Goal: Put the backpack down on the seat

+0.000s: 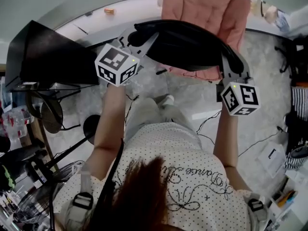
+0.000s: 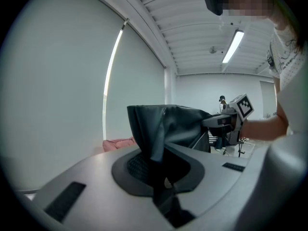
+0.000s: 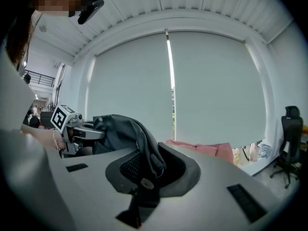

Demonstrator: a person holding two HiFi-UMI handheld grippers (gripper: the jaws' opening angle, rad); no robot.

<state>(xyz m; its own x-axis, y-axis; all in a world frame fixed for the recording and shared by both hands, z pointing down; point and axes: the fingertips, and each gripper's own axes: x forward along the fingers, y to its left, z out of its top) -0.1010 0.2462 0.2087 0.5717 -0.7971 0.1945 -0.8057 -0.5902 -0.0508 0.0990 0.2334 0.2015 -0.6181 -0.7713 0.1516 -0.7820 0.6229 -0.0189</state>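
Observation:
A black backpack (image 1: 187,44) hangs stretched between my two grippers, in the air in front of a pink cushioned seat (image 1: 207,8). My left gripper (image 1: 137,38) is shut on the bag's left end; in the left gripper view dark fabric (image 2: 163,129) is pinched between the jaws (image 2: 155,170). The right gripper (image 1: 230,64) is shut on the bag's right end, where a strap and fabric (image 3: 122,129) run into its jaws (image 3: 147,172). Beyond the bag the pink seat (image 3: 202,148) shows low against the window blind.
A black desk (image 1: 43,57) stands at the left, with a fan and clutter (image 1: 29,186) below it. Cables (image 1: 207,121) trail over the marbled floor. A black office chair (image 3: 288,143) stands at the right. Papers and small things (image 1: 274,158) lie at the right.

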